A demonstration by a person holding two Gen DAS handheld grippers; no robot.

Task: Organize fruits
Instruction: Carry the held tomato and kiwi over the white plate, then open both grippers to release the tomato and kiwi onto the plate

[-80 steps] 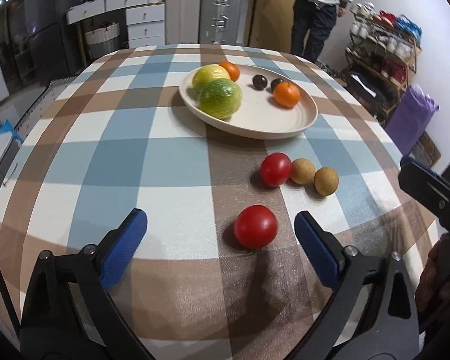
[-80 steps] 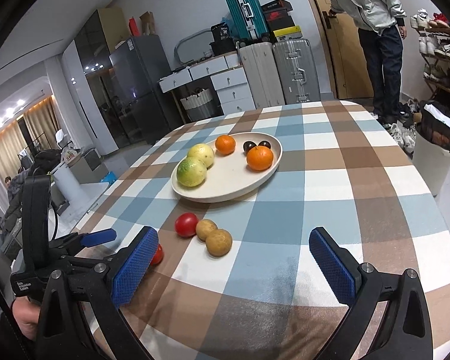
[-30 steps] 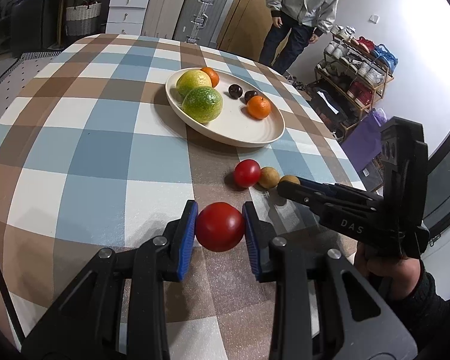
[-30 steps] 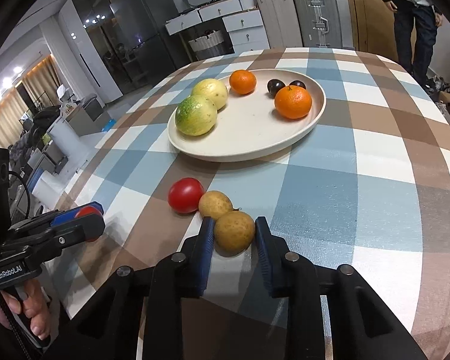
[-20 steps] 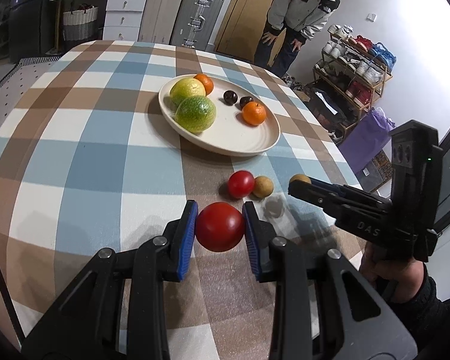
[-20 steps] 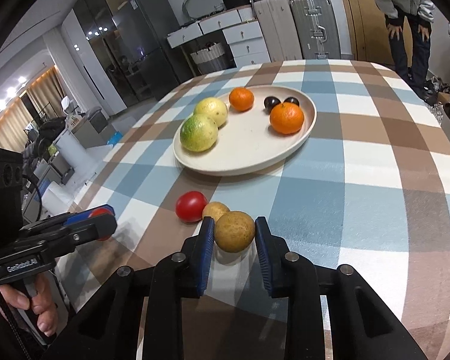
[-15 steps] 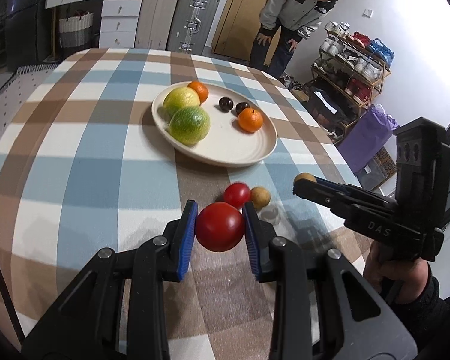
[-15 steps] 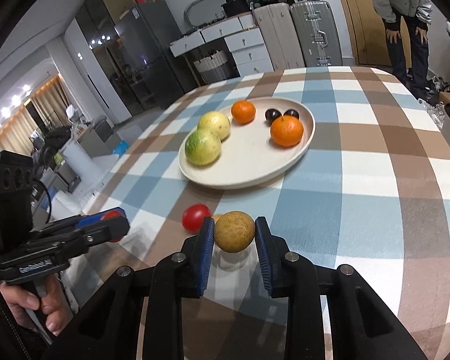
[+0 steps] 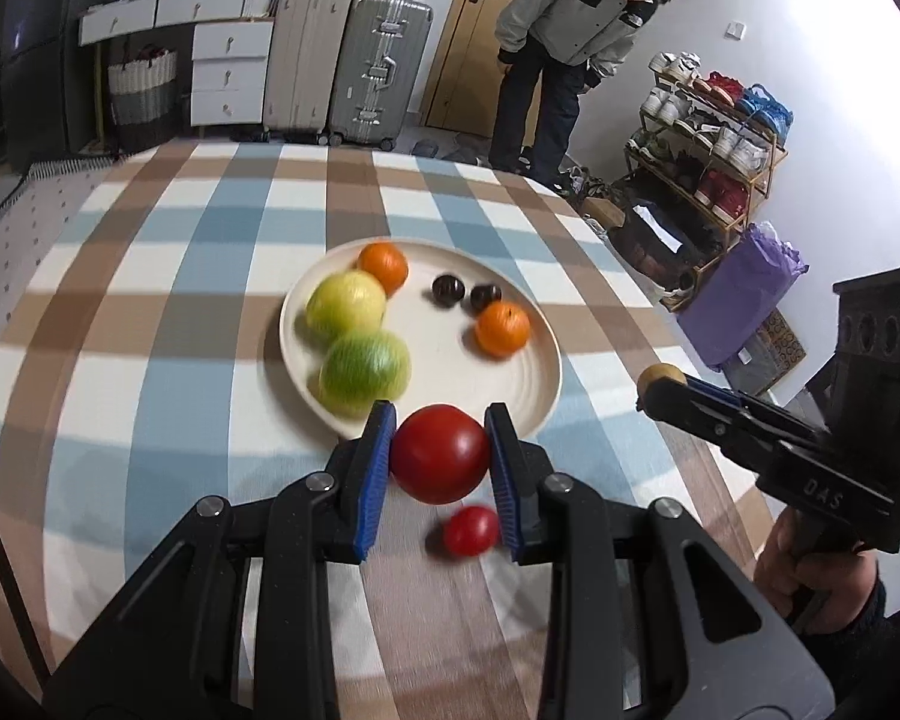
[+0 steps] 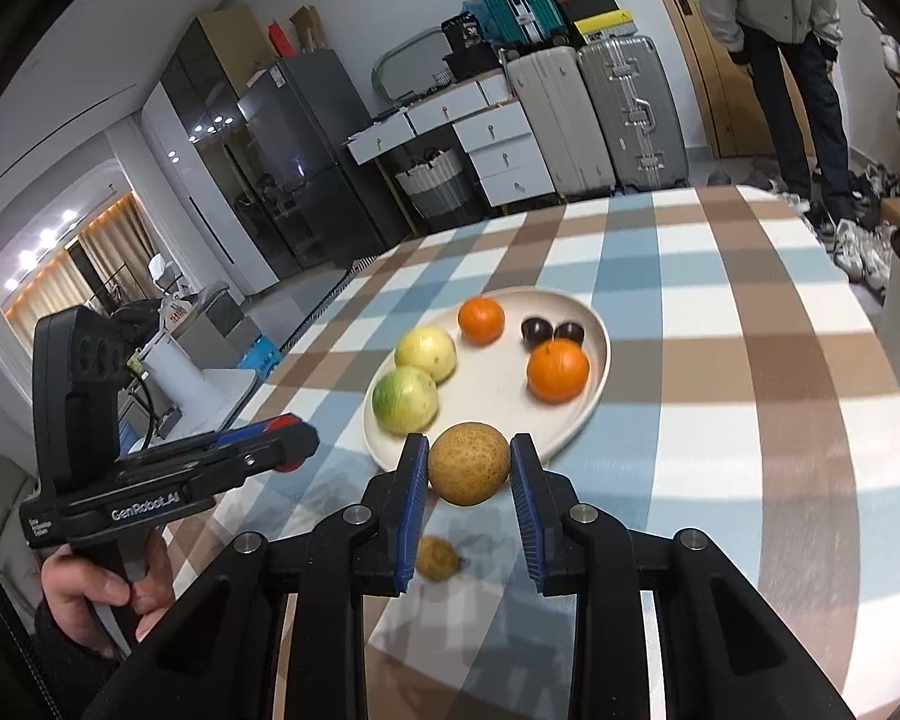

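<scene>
My left gripper (image 9: 440,456) is shut on a large red tomato (image 9: 444,447), held in the air just short of the near rim of the cream plate (image 9: 534,396). On the cloth below it lies a smaller red tomato (image 9: 471,531). My right gripper (image 10: 468,474) is shut on a round tan fruit (image 10: 469,463), also lifted, before the plate (image 10: 597,384). A second tan fruit (image 10: 438,558) rests on the table under it. The plate carries a yellow fruit (image 9: 345,306), a green one (image 9: 365,363), two oranges (image 9: 503,328) and two dark plums (image 9: 447,290).
The round table wears a checked brown, blue and white cloth (image 9: 168,276). A person (image 9: 570,48) stands beyond its far edge by a door. Suitcases (image 9: 381,69) and white drawers (image 9: 228,75) line the back wall, and a shoe rack (image 9: 708,162) stands at the right.
Both grippers have risen off the table with their fruit and moved toward the plate. The small tomato and the other tan fruit stayed on the cloth.
</scene>
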